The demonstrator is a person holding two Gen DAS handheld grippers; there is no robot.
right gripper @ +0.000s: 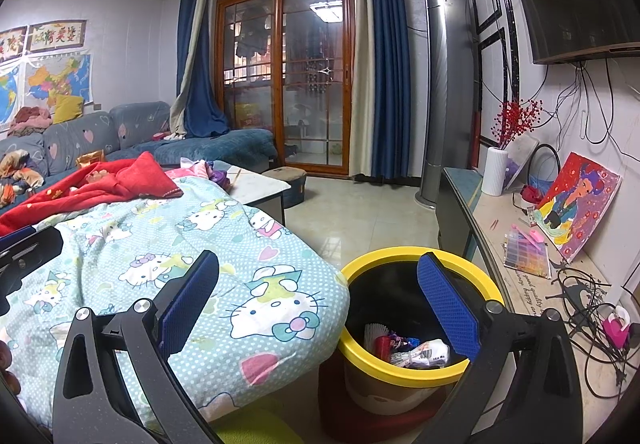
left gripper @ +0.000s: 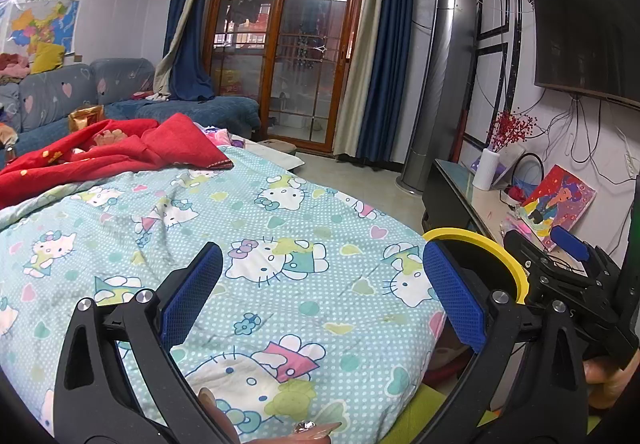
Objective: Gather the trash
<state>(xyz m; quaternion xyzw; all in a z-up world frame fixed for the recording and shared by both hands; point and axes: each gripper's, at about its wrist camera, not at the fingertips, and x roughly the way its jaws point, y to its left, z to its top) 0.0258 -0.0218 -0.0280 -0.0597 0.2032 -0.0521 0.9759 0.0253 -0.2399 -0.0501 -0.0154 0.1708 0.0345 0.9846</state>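
Observation:
A yellow-rimmed trash bin (right gripper: pixel 404 372) stands on the floor right of the quilt-covered surface; its rim also shows in the left wrist view (left gripper: pixel 486 244). Wrappers and crumpled paper (right gripper: pixel 416 352) lie inside it. My right gripper (right gripper: pixel 320 304) is open and empty, with its right finger over the bin's mouth and its left finger over the quilt. My left gripper (left gripper: pixel 320 292) is open and empty above the Hello Kitty quilt (left gripper: pixel 240 244). The right gripper's body also shows in the left wrist view (left gripper: pixel 568 276) at the right.
A red blanket (left gripper: pixel 100 156) lies at the quilt's far end. A TV stand (right gripper: pixel 520 268) with a painting (right gripper: pixel 580 204), a white vase (right gripper: pixel 494 172) and tangled cables (right gripper: pixel 592 308) runs along the right wall. A sofa (right gripper: pixel 80 140) is at the back left. A tower air conditioner (right gripper: pixel 448 92) stands beside the glass door.

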